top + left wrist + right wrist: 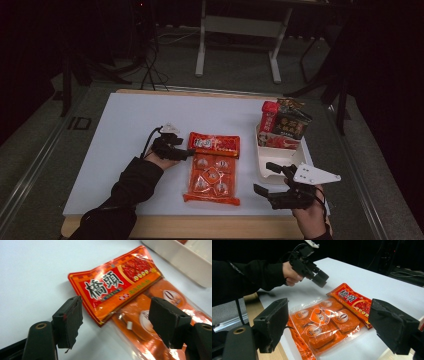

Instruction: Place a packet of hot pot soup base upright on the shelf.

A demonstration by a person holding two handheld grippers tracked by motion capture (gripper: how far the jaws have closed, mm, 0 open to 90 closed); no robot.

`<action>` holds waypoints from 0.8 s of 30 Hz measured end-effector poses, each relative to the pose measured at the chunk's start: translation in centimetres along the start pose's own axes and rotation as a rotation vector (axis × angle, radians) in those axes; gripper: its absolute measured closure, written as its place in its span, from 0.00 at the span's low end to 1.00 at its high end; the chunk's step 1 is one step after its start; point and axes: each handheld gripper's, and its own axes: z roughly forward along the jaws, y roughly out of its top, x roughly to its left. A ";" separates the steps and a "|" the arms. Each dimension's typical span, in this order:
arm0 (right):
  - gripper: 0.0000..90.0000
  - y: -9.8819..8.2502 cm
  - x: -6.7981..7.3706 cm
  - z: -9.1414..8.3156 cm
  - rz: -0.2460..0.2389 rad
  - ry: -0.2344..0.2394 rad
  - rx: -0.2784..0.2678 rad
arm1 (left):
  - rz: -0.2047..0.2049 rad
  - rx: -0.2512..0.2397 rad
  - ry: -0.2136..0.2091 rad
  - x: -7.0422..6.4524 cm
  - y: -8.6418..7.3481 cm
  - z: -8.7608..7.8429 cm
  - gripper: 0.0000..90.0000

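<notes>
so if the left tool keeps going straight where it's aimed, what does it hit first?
Most likely the red-and-orange snack packet: the left tool is open and its jaws frame the packet's near corner, where it overlaps the clear orange pack. Depth is unclear, so the tabletop could come first.

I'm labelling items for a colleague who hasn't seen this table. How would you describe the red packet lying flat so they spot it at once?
On the white table, look at the middle, left of the white tray of upright packets. There the red packet lies flat, overlapping the far end of a clear orange pack. It alone bears large black characters.
</notes>
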 end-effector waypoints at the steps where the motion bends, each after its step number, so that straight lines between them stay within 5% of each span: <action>1: 0.18 0.0 0.0 0.0 0.000 0.001 0.002 | -0.002 0.001 0.002 0.1 0.0 0.2 0.31; 12: 0.18 -0.1 0.0 0.1 -0.004 0.003 0.008 | -0.028 0.035 0.054 2.0 0.5 2.6 0.35; 24: 0.18 -0.2 0.0 0.2 -0.002 0.007 0.014 | -0.068 0.092 -0.021 3.3 0.2 4.6 0.46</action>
